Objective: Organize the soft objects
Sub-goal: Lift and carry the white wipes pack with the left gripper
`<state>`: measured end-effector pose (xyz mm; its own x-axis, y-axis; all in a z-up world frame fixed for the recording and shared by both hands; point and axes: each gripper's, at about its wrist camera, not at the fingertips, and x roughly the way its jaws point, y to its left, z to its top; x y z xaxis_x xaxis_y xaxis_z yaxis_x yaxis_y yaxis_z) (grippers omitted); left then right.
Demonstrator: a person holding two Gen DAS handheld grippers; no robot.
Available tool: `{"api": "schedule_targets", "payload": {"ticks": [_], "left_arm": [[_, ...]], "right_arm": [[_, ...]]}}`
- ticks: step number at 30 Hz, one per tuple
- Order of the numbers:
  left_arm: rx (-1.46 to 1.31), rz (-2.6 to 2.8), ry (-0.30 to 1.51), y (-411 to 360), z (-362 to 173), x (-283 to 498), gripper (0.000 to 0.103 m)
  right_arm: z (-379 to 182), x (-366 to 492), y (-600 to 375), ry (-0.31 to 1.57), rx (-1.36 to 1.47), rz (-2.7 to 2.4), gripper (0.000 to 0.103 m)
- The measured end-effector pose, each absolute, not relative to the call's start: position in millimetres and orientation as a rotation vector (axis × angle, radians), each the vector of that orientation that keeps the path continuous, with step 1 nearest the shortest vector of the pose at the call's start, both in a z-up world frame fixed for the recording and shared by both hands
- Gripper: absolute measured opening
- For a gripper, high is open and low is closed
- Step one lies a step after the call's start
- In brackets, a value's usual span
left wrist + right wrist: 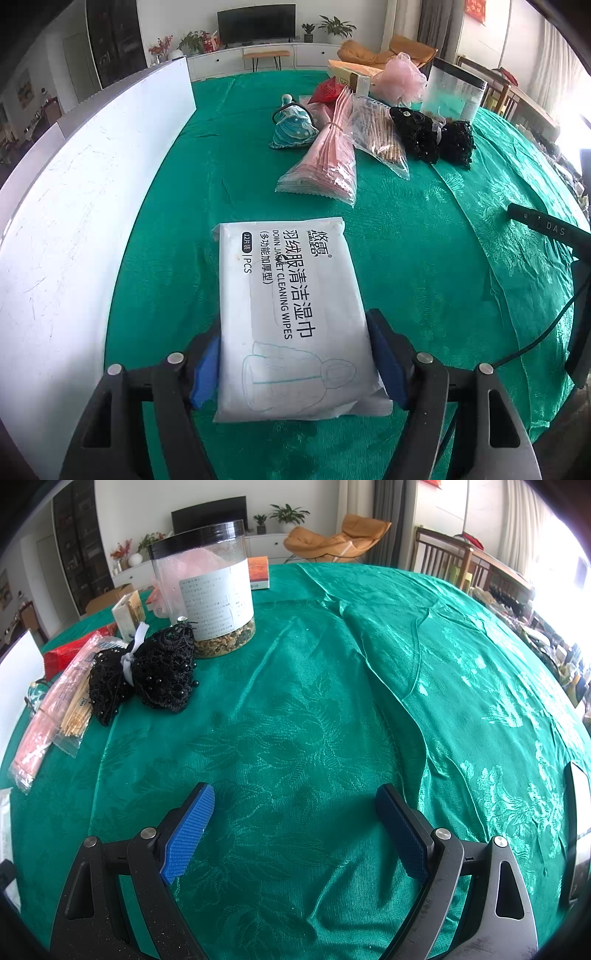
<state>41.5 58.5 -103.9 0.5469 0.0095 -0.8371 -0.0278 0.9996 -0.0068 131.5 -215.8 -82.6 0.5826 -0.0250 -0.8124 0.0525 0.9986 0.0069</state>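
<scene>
A white pack of cleaning wipes (291, 314) lies on the green tablecloth (424, 258) between the blue pads of my left gripper (295, 365), which press both its sides. Further back lie a blue patterned pouch (295, 127), a pink packet bundle (328, 162), a bag of wooden sticks (380, 136) and a black beaded lace piece (432, 136). My right gripper (295, 830) is open and empty above bare cloth. The black lace piece (159, 672) lies to its far left, beside the pink packets (55, 709) and sticks (77, 712).
A white board (92, 206) stands along the left. A clear jar with a black lid (210, 590) stands behind the lace. A pink mesh puff (400, 77), a red packet (328, 90) and boxes (354, 74) sit at the back. The right gripper's body (546, 229) shows at right.
</scene>
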Motion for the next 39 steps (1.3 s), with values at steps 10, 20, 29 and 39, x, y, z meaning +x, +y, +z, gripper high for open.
{"api": "schedule_targets", "payload": {"ticks": [10, 20, 29, 39], "left_arm": [[-0.04, 0.069, 0.947, 67, -118, 60, 0.103], [-0.041, 0.08, 0.941, 65, -118, 61, 0.103], [-0.041, 0.08, 0.941, 66, -118, 61, 0.103], [-0.041, 0.08, 0.94, 66, -119, 60, 0.103]], "right_arm": [[-83, 131, -216, 0.948, 0.031, -0.045, 0.091], [-83, 131, -216, 0.948, 0.031, -0.045, 0.091], [-83, 131, -216, 0.948, 0.031, -0.045, 0.091], [-83, 131, -216, 0.948, 0.031, -0.045, 0.091]]}}
